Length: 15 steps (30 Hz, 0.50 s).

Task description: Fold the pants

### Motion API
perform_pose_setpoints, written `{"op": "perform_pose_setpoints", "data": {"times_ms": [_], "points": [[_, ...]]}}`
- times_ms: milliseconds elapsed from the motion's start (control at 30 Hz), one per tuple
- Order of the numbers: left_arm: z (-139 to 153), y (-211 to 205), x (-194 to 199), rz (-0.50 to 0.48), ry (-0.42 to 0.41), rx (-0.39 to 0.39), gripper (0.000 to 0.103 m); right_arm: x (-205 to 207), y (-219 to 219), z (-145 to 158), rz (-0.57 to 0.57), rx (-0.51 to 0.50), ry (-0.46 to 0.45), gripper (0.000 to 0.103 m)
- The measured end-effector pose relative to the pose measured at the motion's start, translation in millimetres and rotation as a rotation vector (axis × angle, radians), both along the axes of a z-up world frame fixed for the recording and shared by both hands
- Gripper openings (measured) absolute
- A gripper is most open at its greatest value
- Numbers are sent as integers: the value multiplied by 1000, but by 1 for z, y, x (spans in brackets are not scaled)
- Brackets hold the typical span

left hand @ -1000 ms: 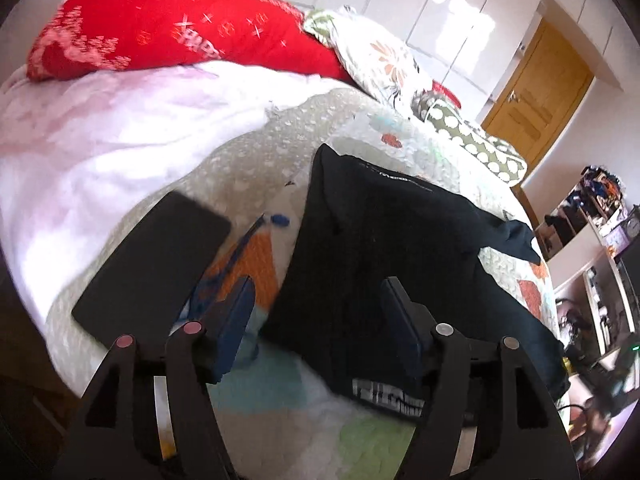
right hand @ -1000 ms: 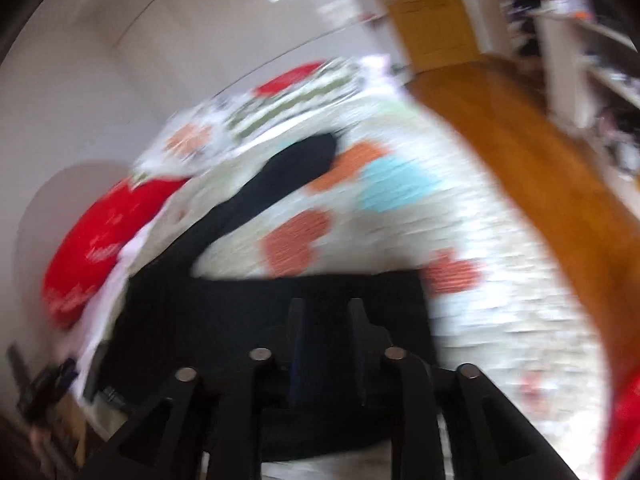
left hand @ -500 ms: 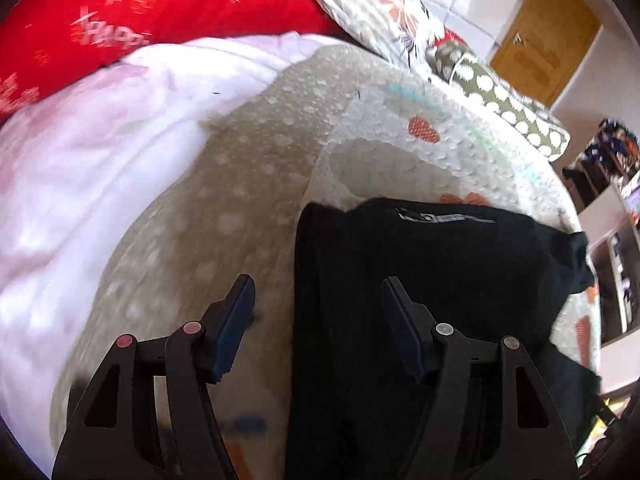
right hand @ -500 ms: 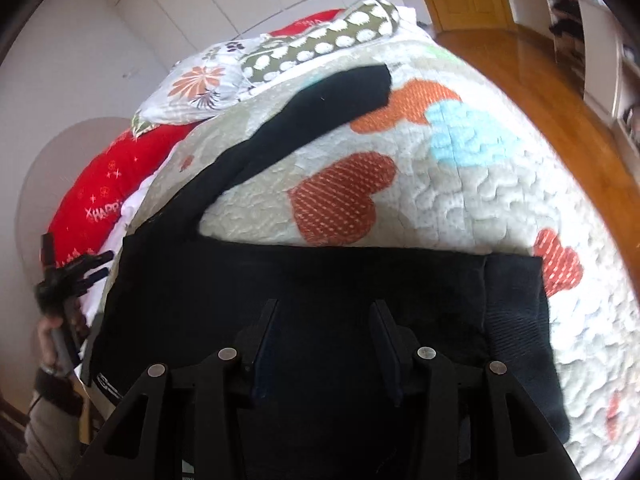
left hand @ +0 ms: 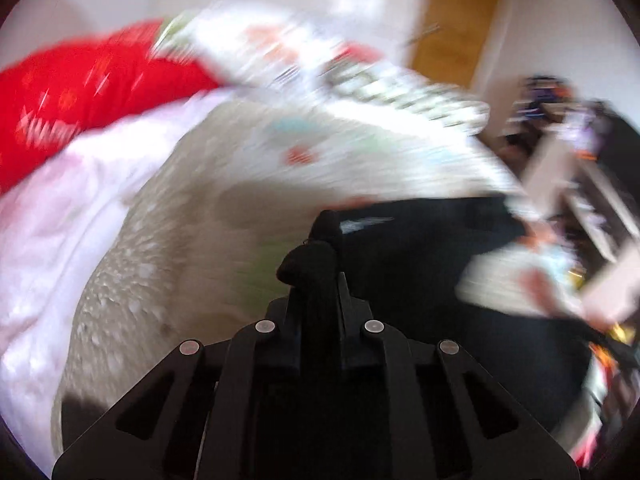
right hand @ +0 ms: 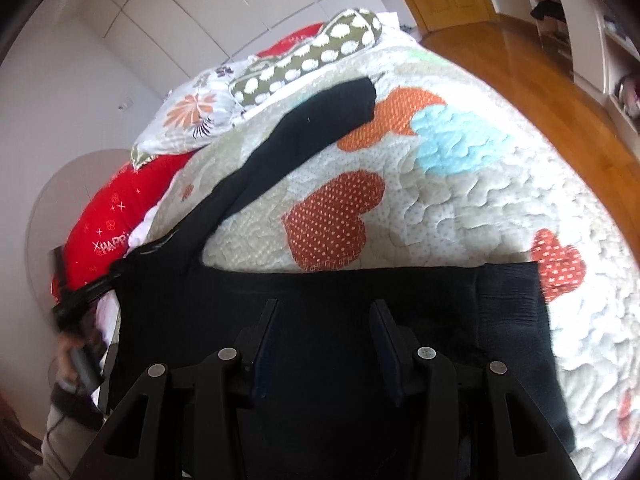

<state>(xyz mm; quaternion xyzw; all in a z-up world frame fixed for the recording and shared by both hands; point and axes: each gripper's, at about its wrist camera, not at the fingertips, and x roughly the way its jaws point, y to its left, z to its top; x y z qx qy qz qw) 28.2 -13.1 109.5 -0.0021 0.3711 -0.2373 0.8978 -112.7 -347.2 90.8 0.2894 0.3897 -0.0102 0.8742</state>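
Nearest the right wrist camera, the right gripper [right hand: 324, 312] hovers over the black pants [right hand: 320, 344] with its two fingers spread apart and nothing between them; the dark fabric fills the lower part of this view, one leg lying across the frame with its ribbed cuff [right hand: 508, 304] at the right. Nearest the left wrist camera, the left gripper [left hand: 316, 280] has its fingers drawn together on a bunched corner of the pants [left hand: 420, 264], a knot of black cloth standing up between the tips; this view is heavily motion-blurred. Beyond the grippers, the pants lie on a quilted bedspread [right hand: 460, 208] patterned with orange, red and blue hearts, and the second leg [right hand: 304, 132] runs diagonally away toward the head of the bed. Beside the quilt lies a white blanket [left hand: 60, 216]. Farther back, a red pillow [right hand: 120, 204], a floral pillow [right hand: 192, 116] and a green polka-dot bolster [right hand: 308, 56] rest against the wall. Farthest away stand a wooden door [left hand: 452, 32] and, to the right of the bed, a wooden floor [right hand: 552, 72].
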Motion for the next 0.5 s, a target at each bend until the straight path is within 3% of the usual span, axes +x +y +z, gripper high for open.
{"op": "perform_pose_setpoints", "data": {"times_ms": [100,200,300,400,500], "points": [[16,0,-99,-163,-121,-20,11,-10,-6,11,-15,-7,-34,44],[-4,12,-156,-214,-68,-35,11,-16,-15,15,-50,6,-51,44],[-37,25,-163,-147,16,24,11,-19,-20,16,-65,31,-51,44],[-63,38,-157,-85,128,-13,12,-12,-20,15,-66,44,-34,47],[-61,34,-158,-73,107,-21,12,3,-21,16,-44,40,-22,51]]}}
